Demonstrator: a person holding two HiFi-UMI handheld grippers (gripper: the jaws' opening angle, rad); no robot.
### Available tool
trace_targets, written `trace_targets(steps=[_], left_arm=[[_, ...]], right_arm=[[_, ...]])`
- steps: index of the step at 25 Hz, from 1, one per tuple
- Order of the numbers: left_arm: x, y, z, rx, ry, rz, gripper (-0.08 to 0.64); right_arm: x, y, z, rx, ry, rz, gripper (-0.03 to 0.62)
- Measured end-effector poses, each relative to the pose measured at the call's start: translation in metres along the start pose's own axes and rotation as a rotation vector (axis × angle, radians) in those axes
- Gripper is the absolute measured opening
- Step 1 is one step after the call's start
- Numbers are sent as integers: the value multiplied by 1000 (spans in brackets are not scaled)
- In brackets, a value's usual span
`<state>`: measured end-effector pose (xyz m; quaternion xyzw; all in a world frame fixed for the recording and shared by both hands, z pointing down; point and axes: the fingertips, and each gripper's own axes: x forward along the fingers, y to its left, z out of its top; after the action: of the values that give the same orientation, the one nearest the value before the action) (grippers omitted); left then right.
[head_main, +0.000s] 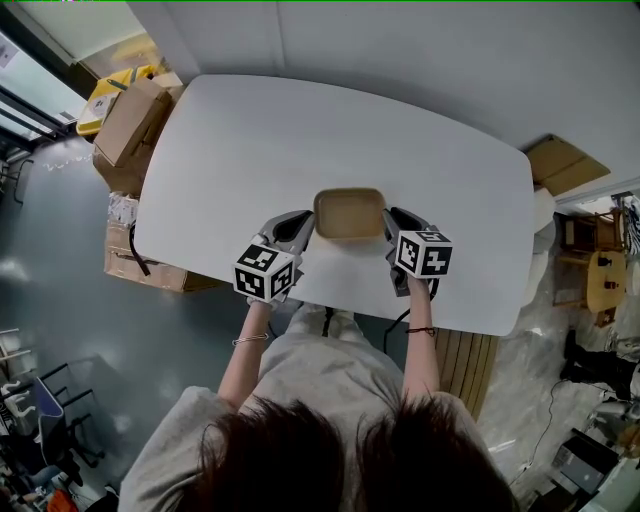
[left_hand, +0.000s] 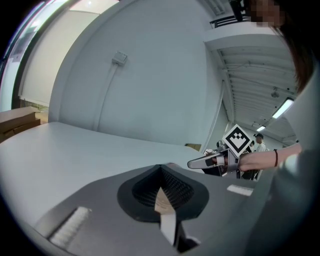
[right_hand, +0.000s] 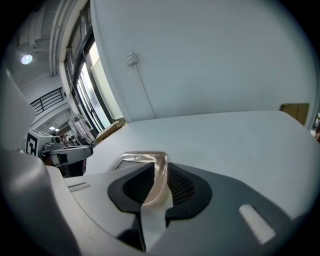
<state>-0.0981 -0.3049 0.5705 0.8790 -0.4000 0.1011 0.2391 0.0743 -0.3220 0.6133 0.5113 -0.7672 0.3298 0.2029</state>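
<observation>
A shallow tan tray (head_main: 349, 213) with rounded corners lies near the front edge of the white table (head_main: 300, 120). My left gripper (head_main: 306, 226) is shut on the tray's left rim, and my right gripper (head_main: 391, 224) is shut on its right rim. In the left gripper view a thin tan edge of the tray (left_hand: 162, 202) sits pinched in my left gripper (left_hand: 163, 196), with the right gripper (left_hand: 210, 162) showing across from it. In the right gripper view the tray rim (right_hand: 159, 167) runs into my right gripper (right_hand: 154, 190), and the left gripper (right_hand: 65, 150) shows at far left.
Cardboard boxes (head_main: 130, 125) and a yellow bin (head_main: 100, 100) stand on the floor by the table's left end, with another box (head_main: 150, 268) below. A flat cardboard piece (head_main: 563, 165) and wooden furniture (head_main: 603, 275) lie to the right. A wall runs behind the table.
</observation>
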Motion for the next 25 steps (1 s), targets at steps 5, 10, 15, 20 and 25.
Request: trace_targets(steps=[5,10,15,20,25], left_arm=[[1,4,-4,-5,14,-1,-10],[3,6,-7,-5,23,2,-9],[5,9,-5,-5,29,7,-9],[4,9,-8,-1,34,10,-9],[6,9,-8,2,39,10,-9]], right_arm=[[6,-5,-4,27,5,-23,115],[8,-10,-8,58,14,-26,112],[11,-12,-10,71,28,-26,89],[11,-13,-14,78,33,-27,73],[13,-12,-13,75,37,-25,57]])
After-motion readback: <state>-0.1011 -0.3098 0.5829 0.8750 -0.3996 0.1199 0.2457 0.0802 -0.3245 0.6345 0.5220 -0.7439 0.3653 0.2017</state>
